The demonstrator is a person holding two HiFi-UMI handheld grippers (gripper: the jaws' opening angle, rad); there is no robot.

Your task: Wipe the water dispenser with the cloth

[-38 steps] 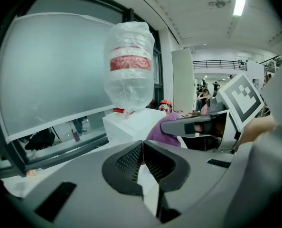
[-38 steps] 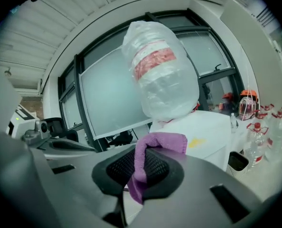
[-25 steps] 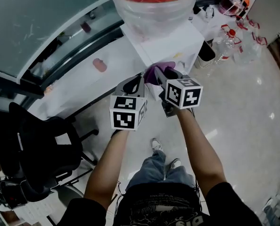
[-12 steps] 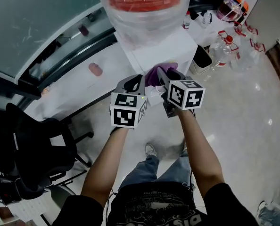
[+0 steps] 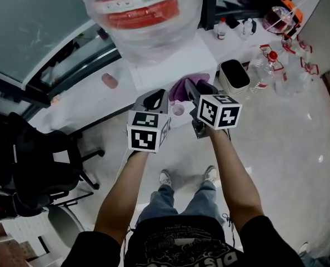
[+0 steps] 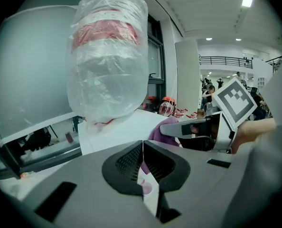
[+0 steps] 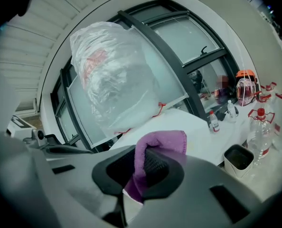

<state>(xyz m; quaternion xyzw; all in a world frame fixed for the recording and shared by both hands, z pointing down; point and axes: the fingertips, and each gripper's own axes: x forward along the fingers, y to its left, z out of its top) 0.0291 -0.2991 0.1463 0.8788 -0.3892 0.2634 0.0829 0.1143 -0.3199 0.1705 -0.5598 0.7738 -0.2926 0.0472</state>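
The water dispenser (image 5: 170, 68) is a white box topped by a big bottle (image 5: 137, 15) wrapped in clear plastic with a red band. My right gripper (image 5: 188, 88) is shut on a purple cloth (image 5: 180, 88), held just at the dispenser's front top edge; the cloth (image 7: 155, 151) folds over between the jaws in the right gripper view. My left gripper (image 5: 160, 97) hovers beside it on the left, shut with nothing between its jaws (image 6: 142, 160). The bottle (image 6: 108, 56) fills the left gripper view, with the dispenser top (image 6: 117, 132) below it.
A black bin (image 5: 234, 75) stands right of the dispenser. Plastic bottles (image 5: 268, 60) and an orange-topped helmet (image 5: 280, 15) lie further right. A black office chair (image 5: 31, 160) sits at the left by a white ledge (image 5: 81, 104) under the window.
The view has drawn back and tipped down, so the dispenser and bottle sit lower left in frame. Both grippers keep their places near the dispenser's front; the cloth stays gripped.
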